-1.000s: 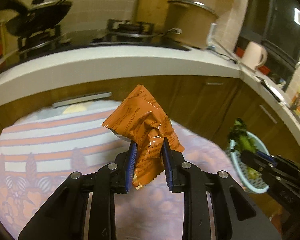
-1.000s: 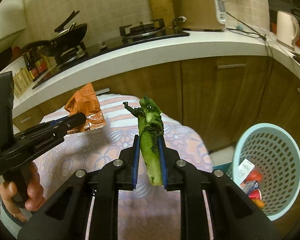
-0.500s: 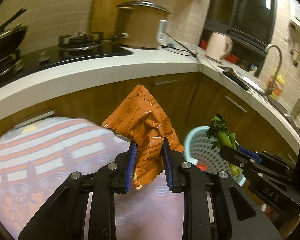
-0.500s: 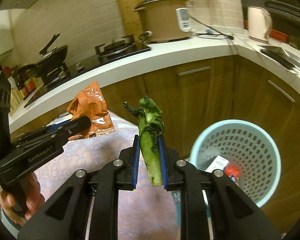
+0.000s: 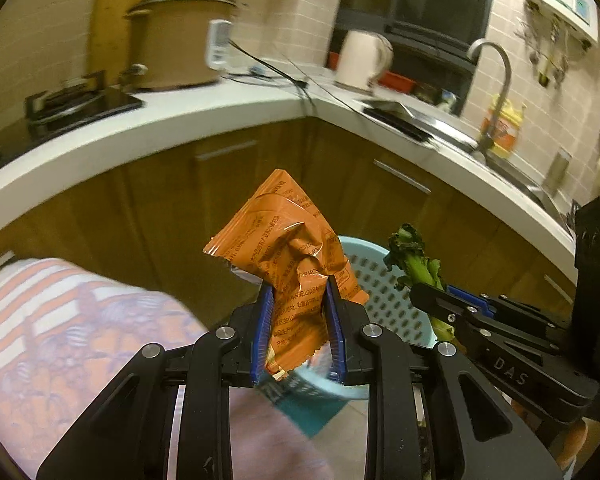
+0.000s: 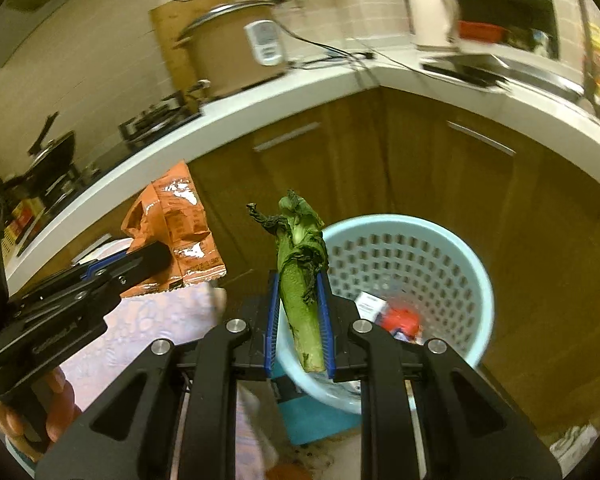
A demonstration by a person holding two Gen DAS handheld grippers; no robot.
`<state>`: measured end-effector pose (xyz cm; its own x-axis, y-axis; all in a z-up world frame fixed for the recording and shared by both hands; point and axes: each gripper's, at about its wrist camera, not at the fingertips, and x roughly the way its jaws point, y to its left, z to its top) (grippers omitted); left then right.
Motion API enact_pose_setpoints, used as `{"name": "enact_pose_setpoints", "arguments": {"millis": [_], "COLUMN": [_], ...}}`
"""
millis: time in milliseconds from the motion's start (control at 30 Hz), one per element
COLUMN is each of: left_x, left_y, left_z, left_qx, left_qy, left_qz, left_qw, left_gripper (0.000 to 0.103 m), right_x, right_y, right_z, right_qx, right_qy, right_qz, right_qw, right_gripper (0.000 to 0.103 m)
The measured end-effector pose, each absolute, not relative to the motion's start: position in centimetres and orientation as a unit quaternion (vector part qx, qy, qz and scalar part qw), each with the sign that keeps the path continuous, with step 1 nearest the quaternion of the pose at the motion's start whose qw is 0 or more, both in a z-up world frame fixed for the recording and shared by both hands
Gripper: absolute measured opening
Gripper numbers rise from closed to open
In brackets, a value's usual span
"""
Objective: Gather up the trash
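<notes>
— Both grippers are loaded. Left gripper (image 5: 298, 322), bottom centre of its own view, has its jaws pinched narrow on the crumpled orange wrapper (image 5: 288, 252), which stands up to mid-frame. Right gripper (image 6: 298, 320), bottom centre of its own view, is clamped nearly shut on the wilted green vegetable stalk (image 6: 300, 268), held upright with the cut end down.

— And the bin?

— A pale blue perforated basket (image 6: 452, 248) sits lower right of centre in the right wrist view, on the floor against the brown cabinets (image 6: 420, 168). It already holds some trash: a white packet (image 6: 370, 304) and something red (image 6: 400, 318) lie at its bottom. In the left wrist view the basket shows just behind the wrapper, partly hidden by it.

— So how far along?

— I'd judge the picking-up done for these two pieces and the drop still to come. Neither item is inside the basket; the stalk overlaps its near rim in the picture, and the wrapper is to the left of it, over the edge of the patterned cloth (image 5: 72, 320) at lower left.

— What's left after that?

— Release both over the opening. Whether more trash remains on the cloth I cannot tell; little of it shows, and it is blurred.
</notes>
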<state>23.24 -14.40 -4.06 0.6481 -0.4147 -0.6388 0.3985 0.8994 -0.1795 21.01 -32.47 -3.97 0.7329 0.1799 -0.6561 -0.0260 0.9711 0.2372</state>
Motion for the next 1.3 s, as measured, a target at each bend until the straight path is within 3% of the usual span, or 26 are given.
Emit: {"name": "enact_pose_setpoints", "arguments": {"millis": [567,667,700,833,1200,1300], "left_x": [25.6,26.0,26.0,26.1,24.6,22.9], "left_y": [-21.5,-22.0,-22.1,-21.6,-18.4,-17.1], "left_z": [-9.8,-10.3,-10.5,-10.9,-9.3,-7.5], "left_qx": [0.003,0.014,0.017,0.013,-0.013,-0.022], "left_qy": [0.418,0.421,0.422,0.425,0.403,0.369], "left_qz": [-0.255,-0.248,-0.245,-0.242,-0.224,-0.211], "left_qw": [0.872,0.872,0.873,0.872,0.887,0.905], "left_gripper": [0.026,0.037,0.049,0.053,0.056,0.066], "right_x": [22.1,22.9,23.1,23.3,21.3,20.2], "right_y": [-39.0,-39.2,-39.2,-39.5,-37.9,-36.3], "right_z": [-9.1,-9.9,-10.1,-10.7,-7.9,-6.1], "right_qx": [0.138,0.141,0.142,0.147,0.118,0.095], "right_qy": [0.412,0.423,0.428,0.430,0.396,0.370], "right_qz": [0.008,0.005,0.004,-0.005,-0.011,-0.008], "right_qw": [0.900,0.895,0.892,0.891,0.910,0.924], "right_gripper": [0.016,0.017,0.018,0.048,0.049,0.049]}}
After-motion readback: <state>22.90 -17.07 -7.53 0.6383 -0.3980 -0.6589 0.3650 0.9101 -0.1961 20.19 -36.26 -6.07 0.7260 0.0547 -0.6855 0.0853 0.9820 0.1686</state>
